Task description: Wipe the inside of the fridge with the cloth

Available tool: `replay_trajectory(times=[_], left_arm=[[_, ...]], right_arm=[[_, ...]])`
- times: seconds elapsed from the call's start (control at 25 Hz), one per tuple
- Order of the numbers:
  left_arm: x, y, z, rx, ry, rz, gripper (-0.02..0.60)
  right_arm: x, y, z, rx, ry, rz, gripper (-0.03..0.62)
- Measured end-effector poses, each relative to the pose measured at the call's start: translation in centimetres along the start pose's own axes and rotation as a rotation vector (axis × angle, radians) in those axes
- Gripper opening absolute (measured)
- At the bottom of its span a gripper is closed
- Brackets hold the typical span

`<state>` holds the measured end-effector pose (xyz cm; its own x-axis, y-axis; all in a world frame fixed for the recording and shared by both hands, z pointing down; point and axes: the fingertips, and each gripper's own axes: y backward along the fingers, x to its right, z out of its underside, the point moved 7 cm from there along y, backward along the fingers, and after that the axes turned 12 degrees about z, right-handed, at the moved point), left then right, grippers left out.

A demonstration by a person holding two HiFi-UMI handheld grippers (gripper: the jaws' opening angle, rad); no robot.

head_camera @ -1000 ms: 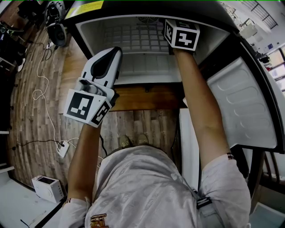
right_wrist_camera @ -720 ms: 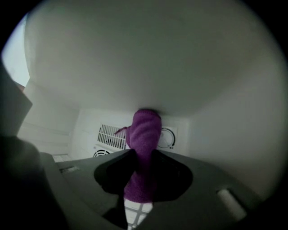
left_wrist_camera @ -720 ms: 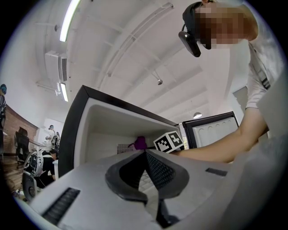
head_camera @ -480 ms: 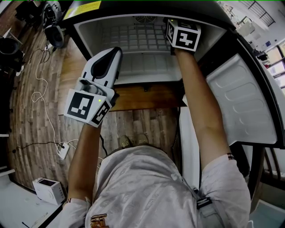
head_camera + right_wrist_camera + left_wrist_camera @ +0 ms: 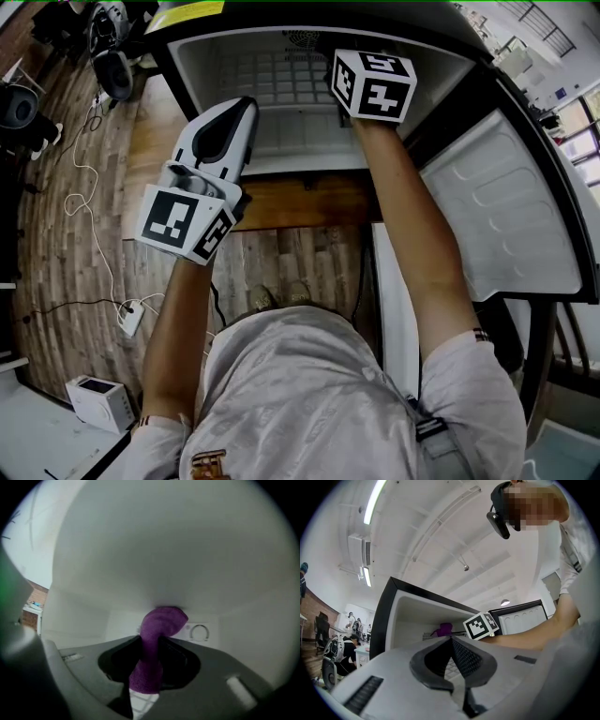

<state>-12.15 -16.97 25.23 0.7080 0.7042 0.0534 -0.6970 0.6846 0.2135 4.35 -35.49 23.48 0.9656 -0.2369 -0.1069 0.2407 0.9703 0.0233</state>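
The small fridge (image 5: pixel 281 141) stands open in front of me, its white inside showing in the head view. My right gripper (image 5: pixel 151 641) is shut on a purple cloth (image 5: pixel 157 625), whose top end is pressed against the white inner top wall (image 5: pixel 164 550). In the head view only that gripper's marker cube (image 5: pixel 373 84) shows, deep in the fridge opening. My left gripper (image 5: pixel 246 105) hangs outside the fridge's front at the left, jaws shut and empty. From the left gripper (image 5: pixel 451 639) view, the cloth (image 5: pixel 444 629) shows inside the fridge (image 5: pixel 408 616).
The fridge door (image 5: pixel 497 216) hangs open at the right. A wire shelf (image 5: pixel 272 80) crosses the inside, and a round dial (image 5: pixel 199 632) sits on the back wall. The fridge rests on a wooden top (image 5: pixel 300 204). Cables and a power strip (image 5: pixel 131 314) lie on the floor.
My right gripper has slid left and a little back toward me inside the fridge with the cloth. The left gripper has stayed put.
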Motion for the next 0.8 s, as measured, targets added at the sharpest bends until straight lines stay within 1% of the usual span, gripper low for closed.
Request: replay_trajectory(times=[0.2, 0.32, 0.6, 0.8], left_arm=[[0.1, 0.6, -0.3, 0.000, -0.004, -0.004, 0.000], [0.0, 1.0, -0.4, 0.000, -0.006, -0.012, 0.000], [-0.8, 2.2, -0.7, -0.002, -0.013, -0.040, 0.000], [-1.6, 3.0, -1.1, -0.005, -0.018, -0.061, 0.000]], right_arm=[[-4.4, 0.5, -0.3, 0.008, 0.002, -0.105, 0.115], [-6.8, 0.2, -0.5, 0.007, 0.004, -0.154, 0.115], [-11.4, -1.1, -0.4, -0.006, 0.029, -0.236, 0.115], [-14.0, -2.5, -0.3, -0.020, 0.047, -0.271, 0.115]])
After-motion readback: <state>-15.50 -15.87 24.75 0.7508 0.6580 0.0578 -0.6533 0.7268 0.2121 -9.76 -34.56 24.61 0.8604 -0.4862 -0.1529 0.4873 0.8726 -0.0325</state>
